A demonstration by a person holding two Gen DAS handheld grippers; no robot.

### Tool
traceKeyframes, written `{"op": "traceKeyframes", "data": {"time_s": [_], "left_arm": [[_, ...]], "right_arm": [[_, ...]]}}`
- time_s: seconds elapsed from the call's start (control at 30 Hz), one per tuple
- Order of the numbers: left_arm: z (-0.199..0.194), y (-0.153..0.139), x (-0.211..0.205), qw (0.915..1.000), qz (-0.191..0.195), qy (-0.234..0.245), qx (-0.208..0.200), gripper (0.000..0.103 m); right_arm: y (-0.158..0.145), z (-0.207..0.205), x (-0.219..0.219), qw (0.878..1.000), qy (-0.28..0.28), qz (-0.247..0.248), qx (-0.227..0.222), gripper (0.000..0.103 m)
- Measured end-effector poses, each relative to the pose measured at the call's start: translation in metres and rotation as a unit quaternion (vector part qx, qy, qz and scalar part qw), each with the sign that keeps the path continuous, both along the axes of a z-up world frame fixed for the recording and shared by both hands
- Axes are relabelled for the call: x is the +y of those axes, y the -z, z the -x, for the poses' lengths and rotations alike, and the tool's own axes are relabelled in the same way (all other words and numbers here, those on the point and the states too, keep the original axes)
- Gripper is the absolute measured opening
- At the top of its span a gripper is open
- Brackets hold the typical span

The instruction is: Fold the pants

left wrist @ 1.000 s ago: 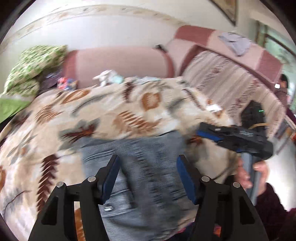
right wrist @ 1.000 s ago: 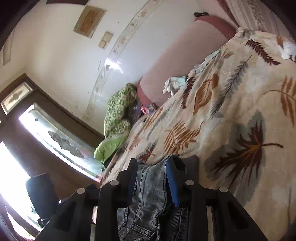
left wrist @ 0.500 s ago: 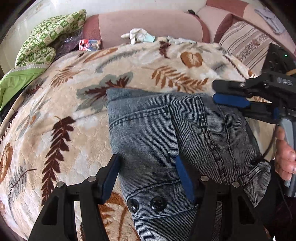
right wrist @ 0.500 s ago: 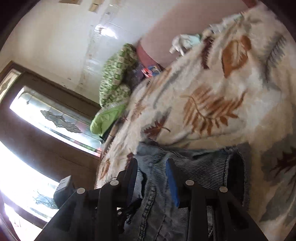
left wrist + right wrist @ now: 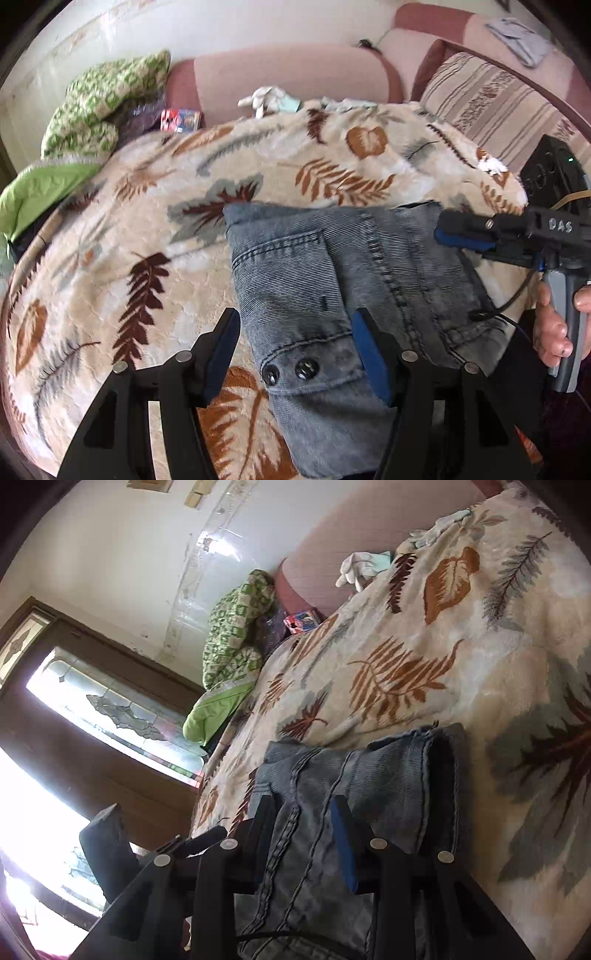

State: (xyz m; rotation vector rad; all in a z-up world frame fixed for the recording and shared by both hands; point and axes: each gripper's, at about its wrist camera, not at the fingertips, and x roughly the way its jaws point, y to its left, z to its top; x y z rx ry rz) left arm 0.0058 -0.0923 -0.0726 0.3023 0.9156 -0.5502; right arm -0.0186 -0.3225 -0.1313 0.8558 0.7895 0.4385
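Observation:
The grey-blue denim pants (image 5: 332, 295) lie folded in a compact stack on the leaf-patterned blanket (image 5: 147, 229), a flap pocket with two dark snaps on top. My left gripper (image 5: 295, 339) is open, its jaws spread wide just above the pocket end, holding nothing. My right gripper (image 5: 303, 830) is open, hovering low over the pants (image 5: 369, 786) from the right side; it also shows in the left wrist view (image 5: 461, 236), held by a hand.
A pink sofa back (image 5: 288, 77) runs behind the blanket. A green patterned pillow (image 5: 103, 99), a small colourful box (image 5: 181, 120), white gloves (image 5: 262, 98) and a striped cushion (image 5: 491, 92) lie at the back. A bright window (image 5: 92, 709) is at left.
The left gripper has drawn back a little from the pants. The right gripper has swung lower and closer over the folded stack. The pants lie still.

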Motion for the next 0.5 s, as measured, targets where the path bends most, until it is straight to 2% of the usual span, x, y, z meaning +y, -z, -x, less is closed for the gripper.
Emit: {"op": "traceKeyframes", "data": {"time_s": [0.17, 0.27, 0.33, 0.43, 0.5], "left_arm": [[0.016, -0.001, -0.001, 0.9998, 0.002, 0.017, 0.014, 0.067], [0.017, 0.015, -0.004, 0.9990, -0.012, 0.018, 0.039, 0.069], [0.017, 0.028, -0.004, 0.9983, -0.025, 0.011, 0.051, 0.077], [0.010, 0.041, 0.002, 0.9971, -0.002, 0.002, 0.076, 0.083], [0.005, 0.052, 0.005, 0.9956, -0.001, -0.012, 0.093, 0.095]], "right_arm": [[-0.005, 0.027, 0.024, 0.999, -0.025, 0.034, -0.003, 0.035], [0.007, 0.035, 0.032, 0.997, -0.029, 0.058, 0.042, 0.035], [0.022, 0.037, 0.032, 0.994, -0.021, 0.068, 0.081, 0.034], [0.032, 0.038, 0.021, 0.995, -0.006, 0.050, 0.090, 0.034], [0.039, 0.036, 0.016, 0.994, -0.006, 0.039, 0.098, 0.034]]}}
